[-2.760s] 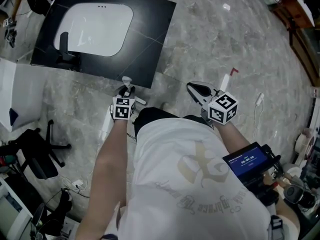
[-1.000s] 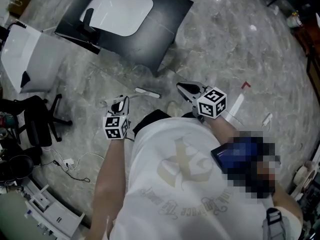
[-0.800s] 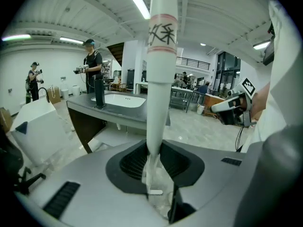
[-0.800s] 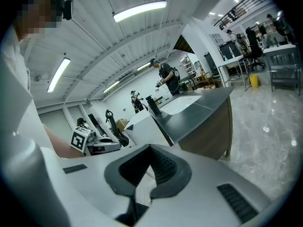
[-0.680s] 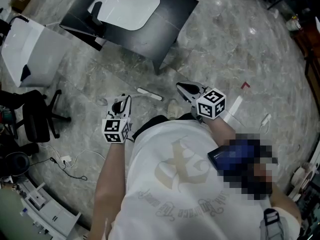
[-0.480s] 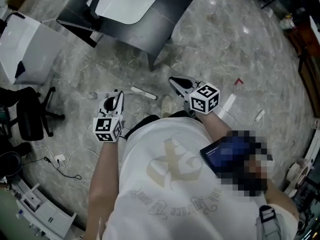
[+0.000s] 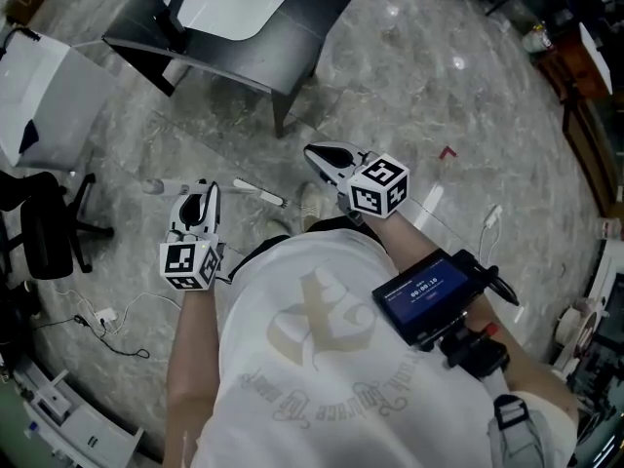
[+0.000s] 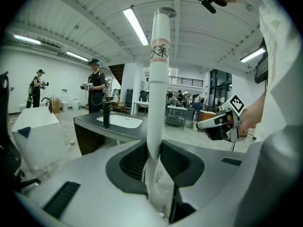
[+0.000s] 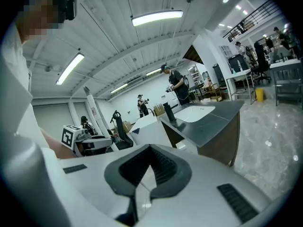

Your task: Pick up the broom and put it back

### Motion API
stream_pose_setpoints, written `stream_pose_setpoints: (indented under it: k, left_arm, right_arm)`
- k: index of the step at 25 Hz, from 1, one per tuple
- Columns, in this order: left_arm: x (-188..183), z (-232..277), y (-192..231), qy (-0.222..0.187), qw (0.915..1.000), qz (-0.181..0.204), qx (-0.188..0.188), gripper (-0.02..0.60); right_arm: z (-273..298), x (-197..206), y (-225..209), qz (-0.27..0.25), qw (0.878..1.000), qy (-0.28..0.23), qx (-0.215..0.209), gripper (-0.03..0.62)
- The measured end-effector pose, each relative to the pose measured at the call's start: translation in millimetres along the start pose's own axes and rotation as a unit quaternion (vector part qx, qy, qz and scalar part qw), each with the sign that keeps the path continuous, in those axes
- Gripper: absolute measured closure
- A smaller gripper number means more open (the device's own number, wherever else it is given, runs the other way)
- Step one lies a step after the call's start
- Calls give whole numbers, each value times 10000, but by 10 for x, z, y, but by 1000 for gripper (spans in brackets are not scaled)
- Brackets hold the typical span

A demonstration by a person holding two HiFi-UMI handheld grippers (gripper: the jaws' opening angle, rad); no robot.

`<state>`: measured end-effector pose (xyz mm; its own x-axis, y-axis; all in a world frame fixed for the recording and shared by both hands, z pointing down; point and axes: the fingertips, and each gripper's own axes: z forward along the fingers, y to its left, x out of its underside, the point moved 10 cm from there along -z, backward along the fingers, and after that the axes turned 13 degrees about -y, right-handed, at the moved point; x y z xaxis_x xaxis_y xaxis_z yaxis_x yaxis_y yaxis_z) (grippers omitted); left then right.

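Both hand-held grippers have drifted leftward in the head view since a second ago. Now the left hand-held gripper [image 7: 202, 193] pinches the broom handle [image 8: 158, 79], a smooth white round tube standing nearly upright above the marbled floor [image 7: 409, 76], capped end up, with a taped label [image 8: 160, 51] near its top. With its forearm stretched forward, the right hand-held gripper [image 7: 314, 151] has its ribbed pads pressed together, empty.

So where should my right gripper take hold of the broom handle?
Probably the bare white stretch of the broom handle above the left gripper, which is clamped lower down. It is a slim round pole standing steeply, so bring the right gripper in level from your right, fingers straddling it.
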<state>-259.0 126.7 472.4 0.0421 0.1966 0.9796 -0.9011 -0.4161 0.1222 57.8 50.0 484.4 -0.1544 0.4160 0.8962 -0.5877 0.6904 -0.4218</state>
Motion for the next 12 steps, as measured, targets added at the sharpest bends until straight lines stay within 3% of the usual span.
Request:
stream_pose_setpoints:
  k: [12]
  left_arm:
    - [32,-548,-161,-235,9997,-3,23,488]
  right_arm:
    - [-187,140,339,-176,9998,-40,-46,577]
